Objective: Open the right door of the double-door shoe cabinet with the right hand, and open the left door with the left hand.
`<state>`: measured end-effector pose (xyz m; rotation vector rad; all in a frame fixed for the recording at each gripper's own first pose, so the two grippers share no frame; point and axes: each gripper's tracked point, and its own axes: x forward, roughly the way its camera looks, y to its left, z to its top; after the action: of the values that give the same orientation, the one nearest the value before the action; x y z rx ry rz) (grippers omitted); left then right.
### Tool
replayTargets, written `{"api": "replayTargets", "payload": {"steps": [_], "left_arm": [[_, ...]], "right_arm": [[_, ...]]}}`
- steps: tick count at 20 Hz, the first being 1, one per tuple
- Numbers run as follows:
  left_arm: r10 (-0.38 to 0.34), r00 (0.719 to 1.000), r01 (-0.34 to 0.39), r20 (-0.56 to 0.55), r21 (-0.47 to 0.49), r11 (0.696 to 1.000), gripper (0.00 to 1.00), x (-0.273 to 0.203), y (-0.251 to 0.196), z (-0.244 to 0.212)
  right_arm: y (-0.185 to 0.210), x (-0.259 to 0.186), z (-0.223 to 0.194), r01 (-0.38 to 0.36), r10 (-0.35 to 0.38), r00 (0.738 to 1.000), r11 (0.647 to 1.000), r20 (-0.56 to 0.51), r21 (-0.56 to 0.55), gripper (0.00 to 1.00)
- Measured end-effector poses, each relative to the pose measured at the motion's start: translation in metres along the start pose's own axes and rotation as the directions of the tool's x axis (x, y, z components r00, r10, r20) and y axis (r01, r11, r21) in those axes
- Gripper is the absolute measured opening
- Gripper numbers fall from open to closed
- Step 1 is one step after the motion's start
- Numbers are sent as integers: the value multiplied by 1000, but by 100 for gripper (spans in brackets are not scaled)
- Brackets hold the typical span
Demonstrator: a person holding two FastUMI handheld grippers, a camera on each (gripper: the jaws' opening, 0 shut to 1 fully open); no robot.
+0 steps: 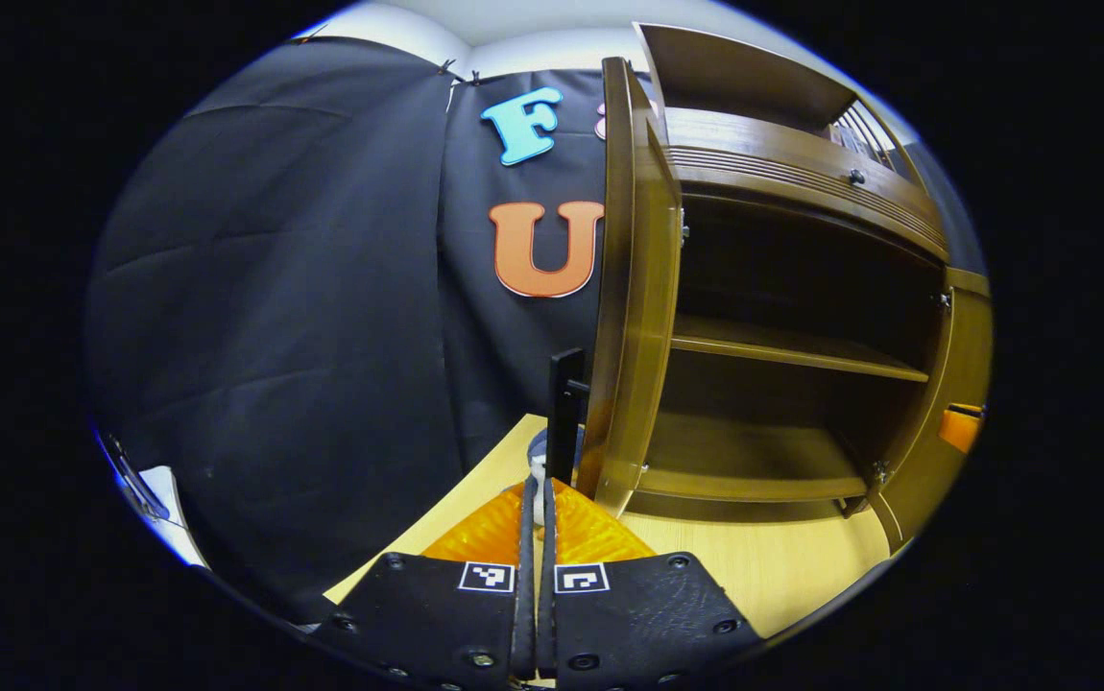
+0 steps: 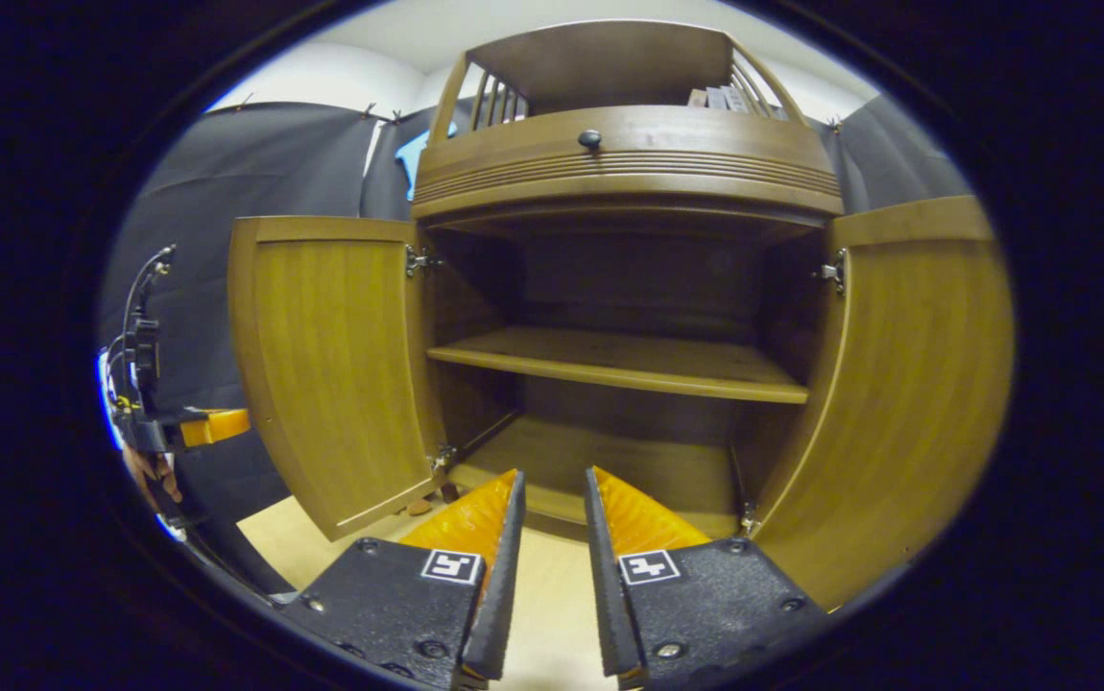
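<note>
Brown wood throughout: cabinet (image 2: 629,182) with both doors swung out, shelf (image 2: 629,365) bare across the middle, dark back panel behind. In the right gripper view, right gripper (image 2: 552,494) set narrowly apart, a clear gap between the fingers, nothing held, nothing touched, tips above pale floor (image 2: 552,614) just short of the bottom ledge. Left door (image 2: 331,365) standing wide to one side, right door (image 2: 907,384) wide to the other, both hinged back past the opening, free room between them straight into the lower compartment. Far off at the edge of that view, a hand (image 2: 154,475) beside the other tool. In the left gripper view, left gripper (image 1: 538,499) closed to a thin slit, fingers nearly meeting, closed on the foot of a dark upright handle (image 1: 566,413); grip itself too cramped to judge for sure. Left door (image 1: 634,288) seen edge-on just beside that handle, its lower corner close to the fingertips. Cabinet (image 1: 802,163) interior open beyond, far door (image 1: 946,403) angled outward. Black cloth (image 1: 302,317) near on the other side, a strip of floor (image 1: 782,566) open below the door.
</note>
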<state>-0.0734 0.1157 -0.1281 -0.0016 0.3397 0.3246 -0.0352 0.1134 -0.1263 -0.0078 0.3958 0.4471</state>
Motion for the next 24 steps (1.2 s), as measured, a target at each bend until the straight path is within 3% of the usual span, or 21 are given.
{"api": "replayTargets", "payload": {"steps": [2,5,6,7,8,9,10,16,18,19,20,21,22,23,24], "left_arm": [[31,998,-33,53,37,999,1,-11,0,13],[31,994,-34,101,33,999,1,-21,-26,22],[14,993,-19,113,49,999,14,-23,-40,25],[-7,992,-1,124,64,998,5,-23,-53,28],[-37,991,28,126,76,997,6,-24,-67,31],[-66,989,55,131,84,995,19,-25,-80,34],[-91,987,79,136,90,993,12,-27,-92,37],[-239,952,229,192,72,971,68,-40,-154,65],[-272,942,265,198,57,962,76,-43,-171,68],[-285,937,280,201,50,959,82,-45,-177,71],[-292,933,290,209,44,956,88,-47,-181,74],[-299,929,297,218,41,954,82,-49,-185,78],[-300,927,299,226,40,953,83,-50,-187,81],[-305,924,304,230,39,952,95,-50,-190,83],[-304,924,304,232,37,952,95,-51,-191,84]], "right_arm": [[-11,-3,4,32,-32,999,999,14,18,49],[-28,-9,12,76,-77,996,996,37,39,51],[-33,-11,14,87,-89,995,995,45,45,51],[-38,-13,15,97,-100,994,994,51,53,51],[-42,-15,16,104,-107,993,993,57,58,51],[-46,-17,18,113,-116,991,992,62,60,51],[-49,-20,19,121,-125,990,991,67,60,51],[-67,-38,35,168,-175,978,983,114,73,55],[-72,-43,42,180,-189,973,981,133,76,51],[-72,-46,45,183,-193,971,980,141,82,55],[-73,-49,49,181,-193,970,980,151,88,70],[-74,-50,52,184,-196,968,979,157,91,85],[-76,-54,53,186,-199,966,978,164,95,100],[-76,-55,54,187,-201,965,978,166,96,100],[-77,-57,55,189,-203,964,977,169,97,100]]}}
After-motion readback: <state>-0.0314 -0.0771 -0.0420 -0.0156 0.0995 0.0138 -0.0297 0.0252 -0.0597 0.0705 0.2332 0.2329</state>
